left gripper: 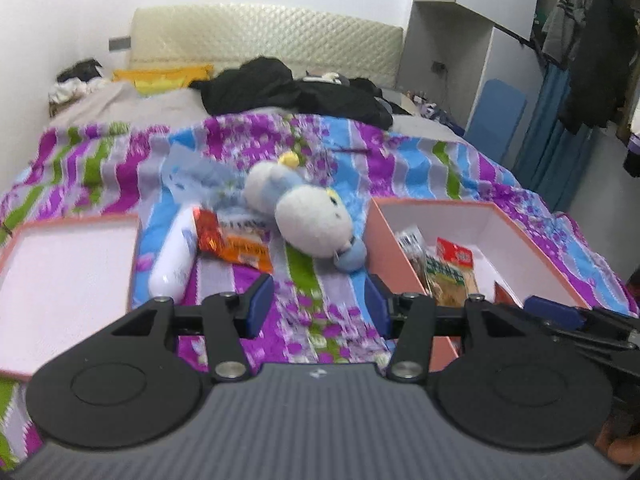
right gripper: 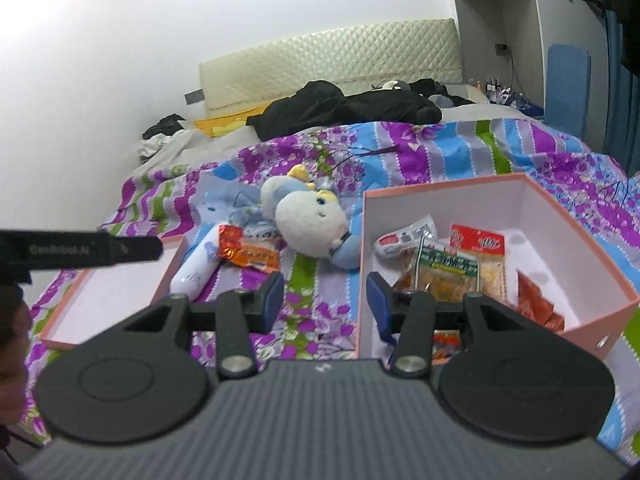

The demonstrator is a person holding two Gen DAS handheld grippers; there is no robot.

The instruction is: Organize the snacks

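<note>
A pink box (left gripper: 532, 240) (right gripper: 560, 208) with white inside stands on the bed at the right and holds several snack packets (right gripper: 452, 268) (left gripper: 448, 272). An orange snack packet (left gripper: 234, 246) (right gripper: 248, 254) lies on the quilt to the left of it, beside a white bottle (left gripper: 174, 258) (right gripper: 196, 266). My left gripper (left gripper: 318, 306) is open and empty above the quilt, between the packet and the box. My right gripper (right gripper: 326, 304) is open and empty, its right finger over the box's near left corner.
The pink box lid (left gripper: 60, 276) (right gripper: 112, 300) lies open side up at the left. A blue and white plush toy (left gripper: 308, 212) (right gripper: 308, 216) and a pale plastic bag (left gripper: 200, 176) lie behind the packet. Black clothes (left gripper: 296, 92) are heaped near the headboard.
</note>
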